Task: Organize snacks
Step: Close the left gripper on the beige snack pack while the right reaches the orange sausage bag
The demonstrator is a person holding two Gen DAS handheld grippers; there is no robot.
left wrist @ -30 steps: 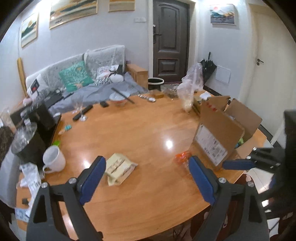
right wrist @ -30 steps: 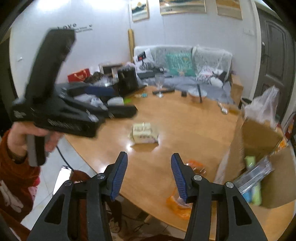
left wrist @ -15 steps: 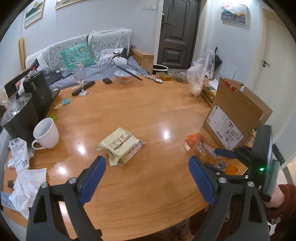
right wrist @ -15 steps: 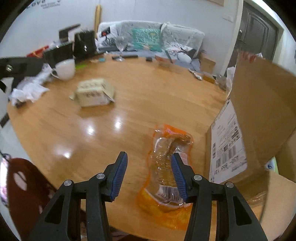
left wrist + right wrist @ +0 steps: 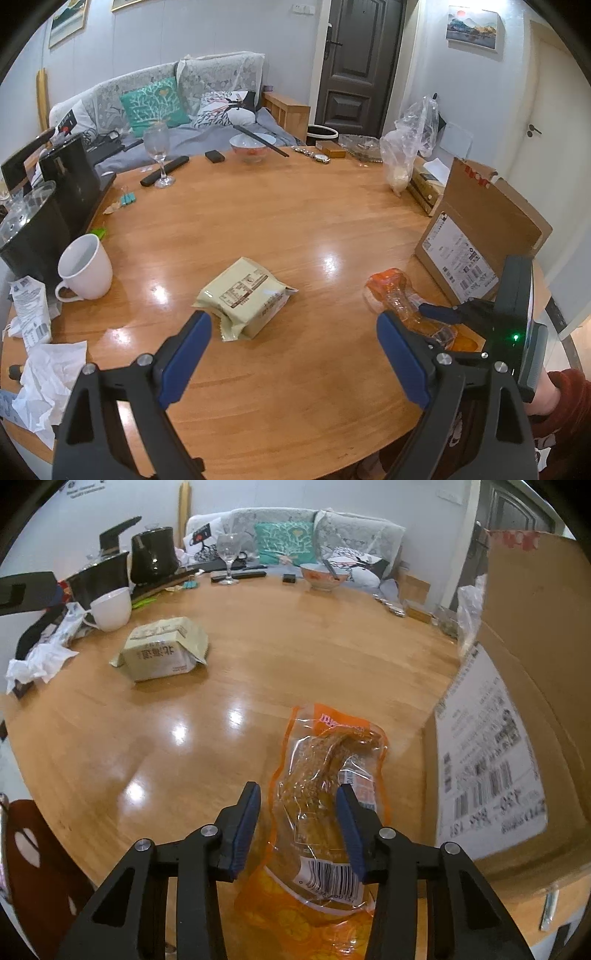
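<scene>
A beige snack packet (image 5: 243, 295) (image 5: 162, 650) lies flat near the middle of the round wooden table (image 5: 295, 221). An orange and clear snack packet (image 5: 395, 295) (image 5: 325, 760) lies beside the open cardboard box (image 5: 480, 229) (image 5: 517, 664). My right gripper (image 5: 299, 805) is low over the orange packet with the packet between its jaws. The jaws are closing; a small gap still shows at the left pad. My left gripper (image 5: 293, 325) is wide open just short of the beige packet, holding nothing.
A white mug (image 5: 86, 266), black kettles (image 5: 33, 229) and crumpled paper (image 5: 48, 376) crowd the table's left edge. A wine glass (image 5: 157, 147), a bowl (image 5: 253, 146) and a plastic bag (image 5: 406, 147) stand at the far side. A sofa lies behind.
Both grippers have come down toward the table. The right one swung onto the orange packet and its jaws narrowed. The beige packet now sits closer to the left gripper.
</scene>
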